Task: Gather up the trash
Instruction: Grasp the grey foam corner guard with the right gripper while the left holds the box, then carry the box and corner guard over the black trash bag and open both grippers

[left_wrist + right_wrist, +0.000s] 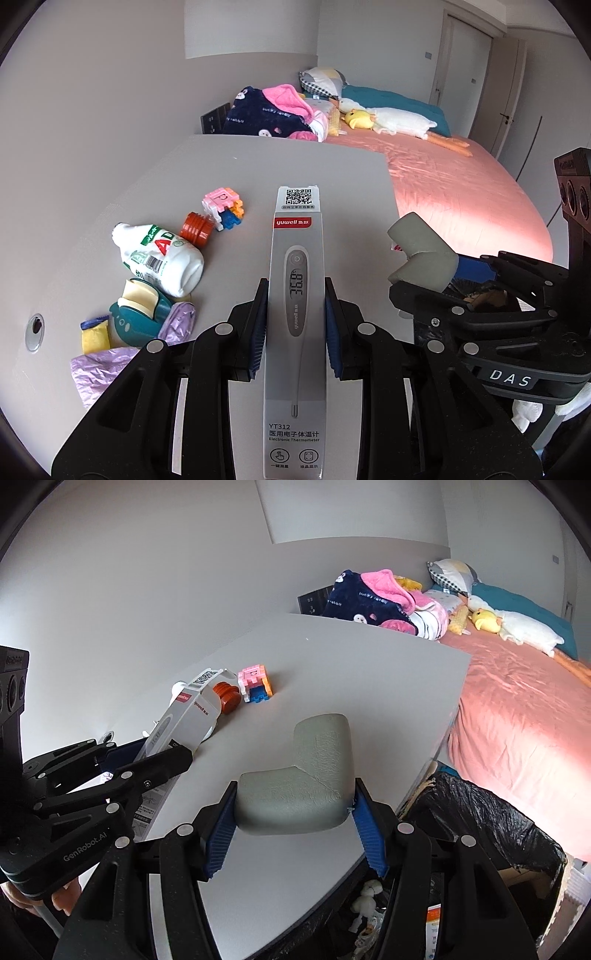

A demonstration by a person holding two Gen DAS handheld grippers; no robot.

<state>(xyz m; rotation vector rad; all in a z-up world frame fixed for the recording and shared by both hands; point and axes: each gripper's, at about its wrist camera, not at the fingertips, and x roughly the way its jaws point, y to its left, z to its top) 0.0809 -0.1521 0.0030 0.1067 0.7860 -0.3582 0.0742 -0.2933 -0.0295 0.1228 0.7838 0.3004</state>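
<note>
Above the grey counter (pixel 314 166), both grippers carry something. The left gripper (pixel 295 325) has its fingers closed on the sides of a long grey-and-white cardboard thermometer box (pixel 295 295), held lengthwise out ahead of the camera. The right gripper (pixel 293 823) has its fingers spread wide around an L-shaped grey foam corner guard (pixel 306 775), pinched at both ends.

As a judgement, the job is midway: two pieces are in hand but not yet dropped, and the black-lined trash bin (pixel 491 834), standing below the counter's near right corner beside the pink-sheeted bed (pixel 517 709), already holds some scraps. Left on the counter, toward the wall, are a white plastic drink bottle (pixel 162 258) lying on its side, an orange ribbed cap (pixel 197 229), a crumpled lilac plastic bag (pixel 99 369), a yellow packet (pixel 95 336) and a teal dispenser (pixel 140 317); the pink toy block cube (pixel 221 206) may not be trash.

The middle and far counter lie bare, giving free room. The right gripper sits near the counter's edge, close above the bin; the left must cross past it.
</note>
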